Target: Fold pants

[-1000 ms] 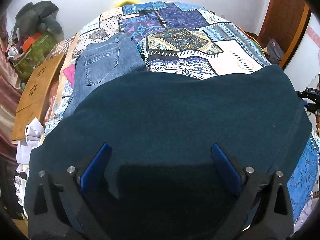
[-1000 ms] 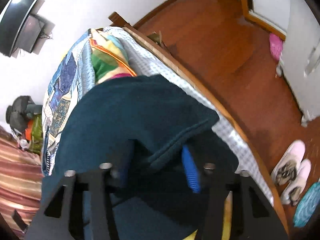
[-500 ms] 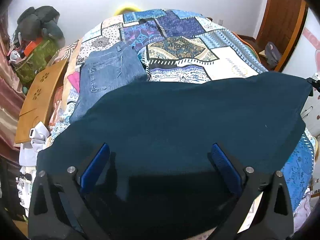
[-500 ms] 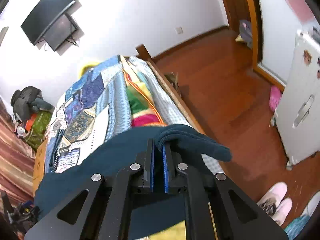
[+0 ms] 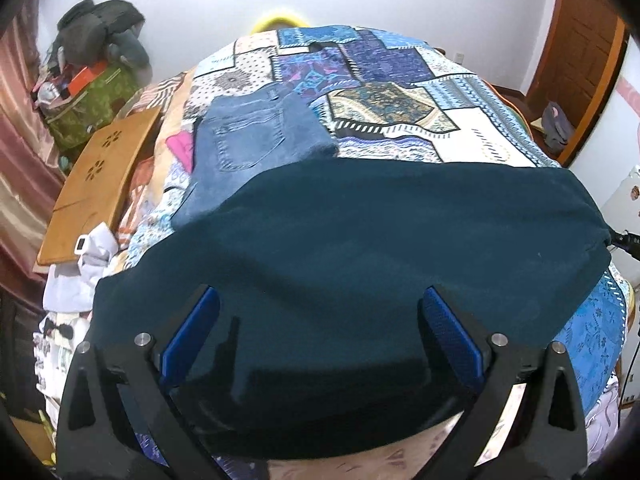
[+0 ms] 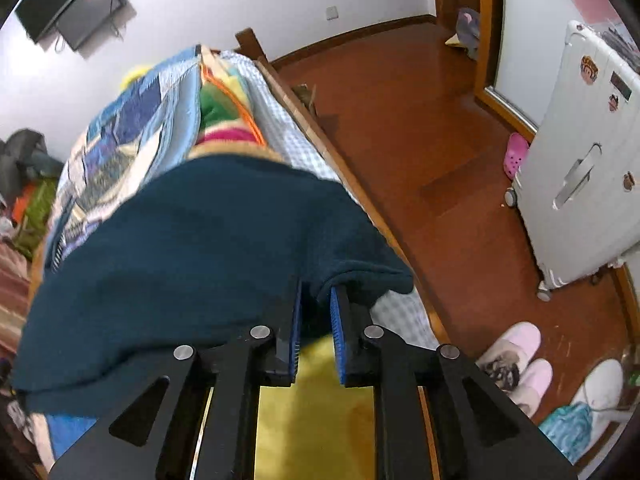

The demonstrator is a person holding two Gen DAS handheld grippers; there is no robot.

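With the right gripper (image 6: 316,312) fingers opening around a fold of the teal pants (image 6: 192,256) (the left gripper (image 5: 320,332) fingers spread wide, holding nothing), that corner may slip free and slump over the bed (image 6: 296,148) edge.

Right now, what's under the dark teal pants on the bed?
Under the dark teal pants lie the patchwork quilt and part of the folded jeans. Anything else beneath is covered.

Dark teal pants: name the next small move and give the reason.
Probably close the left gripper on the near edge of the dark teal pants: its jaws stand wide open over the cloth, while the right gripper, whose jaws are opening slightly, has only a corner between them.
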